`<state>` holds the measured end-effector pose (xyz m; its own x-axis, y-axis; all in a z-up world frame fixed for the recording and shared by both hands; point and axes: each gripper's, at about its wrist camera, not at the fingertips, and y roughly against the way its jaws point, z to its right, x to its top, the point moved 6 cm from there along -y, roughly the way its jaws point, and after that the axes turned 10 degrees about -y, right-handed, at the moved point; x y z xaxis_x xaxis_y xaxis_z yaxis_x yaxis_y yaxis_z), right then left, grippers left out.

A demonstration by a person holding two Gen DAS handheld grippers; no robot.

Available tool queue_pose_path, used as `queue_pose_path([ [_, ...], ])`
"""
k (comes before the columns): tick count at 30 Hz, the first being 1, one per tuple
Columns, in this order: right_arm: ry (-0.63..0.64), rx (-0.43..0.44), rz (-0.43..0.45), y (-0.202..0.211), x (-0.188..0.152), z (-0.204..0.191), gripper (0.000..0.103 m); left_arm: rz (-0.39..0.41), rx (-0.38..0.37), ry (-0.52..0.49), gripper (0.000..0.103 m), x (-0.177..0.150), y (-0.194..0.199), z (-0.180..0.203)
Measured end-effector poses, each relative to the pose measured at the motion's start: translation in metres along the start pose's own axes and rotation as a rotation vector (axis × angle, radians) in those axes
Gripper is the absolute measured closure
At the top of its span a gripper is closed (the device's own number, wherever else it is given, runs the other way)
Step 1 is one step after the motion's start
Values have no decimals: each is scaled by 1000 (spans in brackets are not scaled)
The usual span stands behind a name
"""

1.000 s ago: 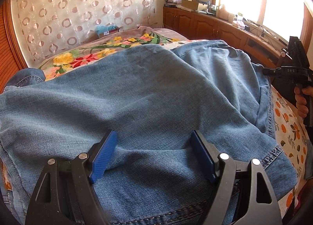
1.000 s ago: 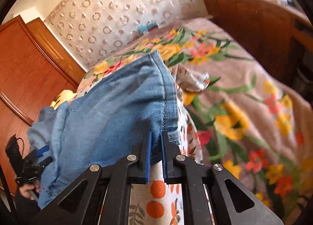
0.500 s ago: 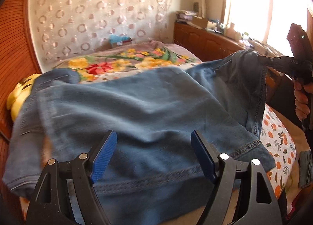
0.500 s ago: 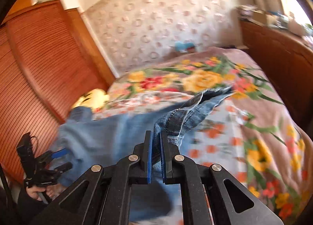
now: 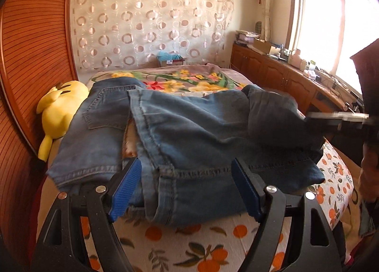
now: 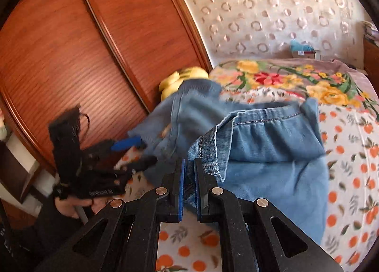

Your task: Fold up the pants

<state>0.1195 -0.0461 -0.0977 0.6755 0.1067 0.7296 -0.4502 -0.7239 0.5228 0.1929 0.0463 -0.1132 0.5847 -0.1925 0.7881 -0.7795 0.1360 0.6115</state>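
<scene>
Denim pants folded over themselves on the bed, one hem pinched, the other side straddled.

Faded blue jeans with stitched seams and a patch pocket lie heaped on an orange-print sheet — a floral blanket beyond, a yellow plush toy against the ribbed wooden wardrobe. The right gripper has its ribbed blue pads clamped on a thick seamed edge of the pants. The left gripper stands wide apart — the folded hem bulges between its fingers, and whether the pads touch cloth is unclear.
</scene>
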Motion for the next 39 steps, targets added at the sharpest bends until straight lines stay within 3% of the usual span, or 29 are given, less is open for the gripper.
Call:
queue_pose_path([
  [4, 10, -12, -41, -4, -2, 0, 94, -4, -6, 11, 24, -4, 0, 2],
  [6, 32, -33, -41, 3, -2, -2, 84, -8, -13, 10, 24, -3, -3, 2],
  [8, 46, -60, -23, 11, 3, -1, 81, -11, -28, 8, 24, -3, -7, 8],
  [22, -21, -229, 57, 52, 10, 44, 74, 6, -149, -59, 24, 16, -12, 77],
  [29, -20, -275, 60, 52, 9, 55, 64, -5, -190, -100, 24, 27, -25, 103],
  [35, 55, -279, 37, 29, 36, 59, 62, -23, -182, -112, 24, 24, -40, 111],
  [39, 90, -257, -3, 1, 54, 68, 62, -22, -174, -96, 45, 19, -46, 107],
])
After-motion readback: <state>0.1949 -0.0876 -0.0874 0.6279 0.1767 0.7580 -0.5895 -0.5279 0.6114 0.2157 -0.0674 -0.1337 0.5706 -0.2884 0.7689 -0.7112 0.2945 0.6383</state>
